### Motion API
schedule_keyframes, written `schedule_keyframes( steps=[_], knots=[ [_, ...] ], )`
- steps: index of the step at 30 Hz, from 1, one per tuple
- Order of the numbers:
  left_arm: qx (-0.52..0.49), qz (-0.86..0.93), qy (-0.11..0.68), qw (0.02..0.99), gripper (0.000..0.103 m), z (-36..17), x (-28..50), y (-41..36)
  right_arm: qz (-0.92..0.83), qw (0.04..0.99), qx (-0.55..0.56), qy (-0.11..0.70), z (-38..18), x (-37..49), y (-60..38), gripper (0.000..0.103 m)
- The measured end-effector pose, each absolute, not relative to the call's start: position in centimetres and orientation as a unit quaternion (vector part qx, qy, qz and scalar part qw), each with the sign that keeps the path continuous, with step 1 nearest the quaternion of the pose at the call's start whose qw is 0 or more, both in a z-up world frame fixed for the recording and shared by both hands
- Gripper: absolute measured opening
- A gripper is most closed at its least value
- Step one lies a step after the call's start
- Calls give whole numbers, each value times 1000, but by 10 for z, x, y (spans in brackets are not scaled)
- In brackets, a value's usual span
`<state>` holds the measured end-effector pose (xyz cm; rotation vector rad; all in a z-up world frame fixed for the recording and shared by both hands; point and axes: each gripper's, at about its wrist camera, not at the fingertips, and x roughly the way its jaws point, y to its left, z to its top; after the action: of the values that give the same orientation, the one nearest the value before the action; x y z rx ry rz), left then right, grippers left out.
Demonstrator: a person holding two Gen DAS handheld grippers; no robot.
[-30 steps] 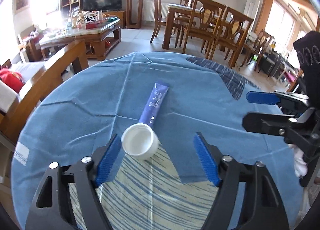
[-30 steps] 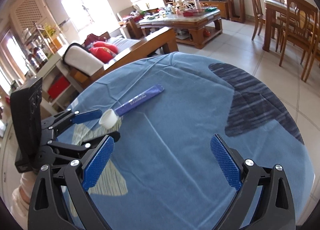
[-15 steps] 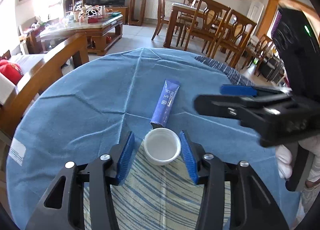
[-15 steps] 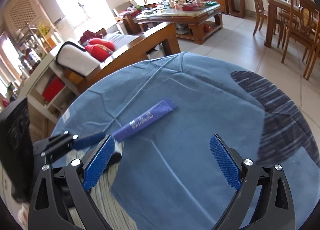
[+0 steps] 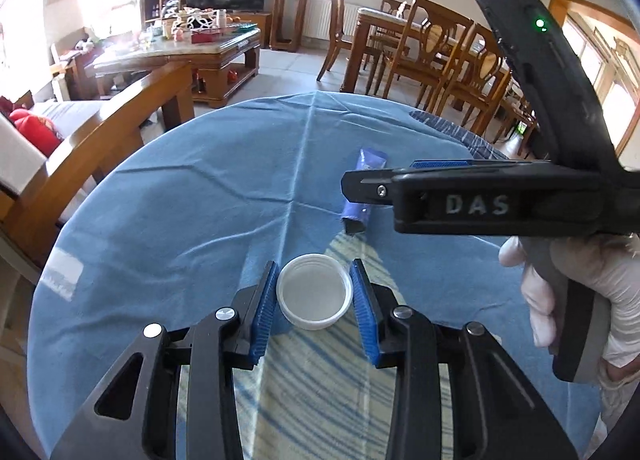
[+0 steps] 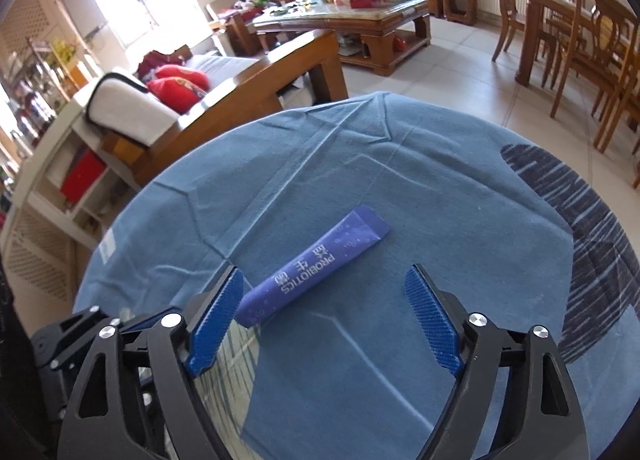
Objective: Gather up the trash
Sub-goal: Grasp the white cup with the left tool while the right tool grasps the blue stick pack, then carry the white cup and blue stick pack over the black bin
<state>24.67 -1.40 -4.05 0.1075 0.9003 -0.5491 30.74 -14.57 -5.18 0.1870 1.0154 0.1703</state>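
A white round cap (image 5: 314, 300) lies open side up on the blue tablecloth (image 5: 180, 220). My left gripper (image 5: 315, 265) has its jaws closing on it, and both blue pads touch its rim. Just beyond lies a blue probiotics sachet (image 6: 316, 272), partly hidden in the left wrist view behind my right gripper (image 5: 380, 174). In the right wrist view my right gripper (image 6: 325, 271) hangs over the sachet, jaws closing. The sachet is between the fingers and the pads stay off it.
A gloved hand (image 5: 560, 292) holds the right gripper at the table's right side. A pale striped patch (image 5: 320, 400) shows in the cloth near me. A wooden sofa (image 6: 224, 100) stands past the table's far left edge, dining chairs (image 5: 440, 56) to the far right.
My left gripper's jaws closed from wide apart onto the cap. My right gripper swung in from the right over the sachet, its jaws narrowing a little.
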Motion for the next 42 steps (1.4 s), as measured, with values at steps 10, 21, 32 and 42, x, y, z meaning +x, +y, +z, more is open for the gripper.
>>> schedule_keyframes(
  steps=[10, 21, 32, 42],
  knots=[
    [29, -270, 431, 861, 37, -41, 247, -6, 65, 879, 9, 472, -56, 306, -120, 43],
    [19, -269, 429, 862, 37, -41, 247, 0, 88, 893, 41, 439, -58, 287, -142, 9],
    [37, -271, 410, 870, 37, -35, 237, -2, 119, 899, 95, 410, -31, 225, -173, 9],
    [45, -280, 361, 888, 37, -8, 183, -9, 137, 907, 126, 377, -2, 144, -210, 9]
  ],
)
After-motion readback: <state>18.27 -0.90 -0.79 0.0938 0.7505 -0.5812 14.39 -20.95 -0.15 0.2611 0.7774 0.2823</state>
